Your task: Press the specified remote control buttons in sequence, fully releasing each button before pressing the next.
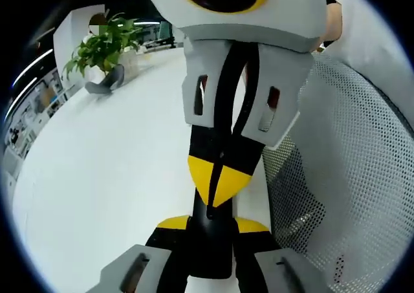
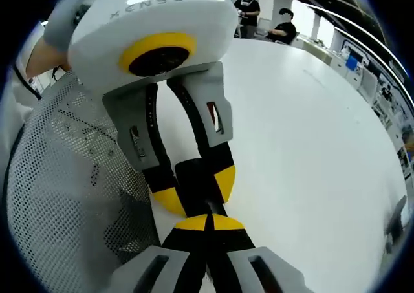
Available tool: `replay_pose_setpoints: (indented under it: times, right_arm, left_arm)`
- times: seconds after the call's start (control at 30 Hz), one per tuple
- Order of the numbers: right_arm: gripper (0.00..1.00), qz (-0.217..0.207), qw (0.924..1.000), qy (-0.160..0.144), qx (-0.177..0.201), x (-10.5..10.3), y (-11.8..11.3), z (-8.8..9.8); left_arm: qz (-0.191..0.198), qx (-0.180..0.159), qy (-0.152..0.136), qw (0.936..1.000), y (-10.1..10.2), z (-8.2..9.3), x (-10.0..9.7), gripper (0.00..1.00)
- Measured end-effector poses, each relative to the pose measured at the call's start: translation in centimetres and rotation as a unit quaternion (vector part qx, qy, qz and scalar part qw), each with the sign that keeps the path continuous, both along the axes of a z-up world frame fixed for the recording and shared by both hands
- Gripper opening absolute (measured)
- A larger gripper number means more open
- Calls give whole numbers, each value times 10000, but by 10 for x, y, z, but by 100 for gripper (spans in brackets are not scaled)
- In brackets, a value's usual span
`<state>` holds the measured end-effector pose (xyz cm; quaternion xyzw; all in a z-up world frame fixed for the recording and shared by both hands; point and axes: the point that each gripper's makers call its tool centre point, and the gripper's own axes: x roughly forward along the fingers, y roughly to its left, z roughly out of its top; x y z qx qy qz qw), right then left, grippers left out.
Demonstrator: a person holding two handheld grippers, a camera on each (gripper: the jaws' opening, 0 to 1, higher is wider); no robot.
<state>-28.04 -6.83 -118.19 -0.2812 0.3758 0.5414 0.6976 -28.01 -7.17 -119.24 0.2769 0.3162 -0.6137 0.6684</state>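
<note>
Remote control [image 1: 208, 248], a slim black bar, sits clamped between the two yellow-tipped jaws of the left gripper [image 1: 212, 225], which rise from the bottom of the left gripper view and press against its long sides. Its buttons cannot be made out from this angle. The right gripper [image 1: 217, 180] reaches in from the top of that view with its jaws drawn tight together into a single yellow point, holding nothing between them, and that point meets the near end of the bar. In the right gripper view the same meeting is seen from the other side: the right gripper [image 2: 208, 223] has its closed tips side by side with only a thin seam between them, touching the remote control [image 2: 197, 183], which the left gripper [image 2: 194, 189] grips from above. Both tools hang over a white table [image 1: 97, 176], bare around them. A white mesh chair back [image 1: 349, 176] stands just beside the grippers. A potted plant [image 1: 103, 47] rests at the table's far edge, and two people [image 2: 249, 8] sit well beyond the table.
</note>
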Motion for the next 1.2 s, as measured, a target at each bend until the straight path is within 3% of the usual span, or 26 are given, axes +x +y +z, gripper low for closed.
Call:
replay_pose_setpoints:
  times: [0.03, 0.17, 0.57, 0.77, 0.9, 1.07, 1.2]
  right_arm:
    - [0, 97, 9998, -137, 91, 0, 0, 0]
    - [0, 62, 9997, -126, 202, -2, 0, 2]
    - [0, 868, 9957, -309, -125, -2, 5, 0]
    - [0, 1067, 9917, -631, -330, -2, 8, -1]
    - [0, 1274, 9850, -972, -634, -2, 8, -3]
    - [0, 1094, 9882, -936, -526, -1, 8, -2]
    - [0, 800, 9946, -653, -88, 0, 8, 0]
  left_arm:
    - [13, -28, -4, 10000, 0, 0, 0, 24]
    - [-10, -63, -13, 10000, -1, 0, 0, 24]
    - [-65, -56, -3, 10000, -1, 0, 0, 24]
    - [-137, -34, 7, 9999, -1, 0, -1, 24]
    - [-159, -19, 15, 9999, -1, -1, -1, 24]
    - [-150, -17, 10, 9999, -1, -1, -1, 24]
    - [-130, -60, 14, 9999, -1, -1, -1, 24]
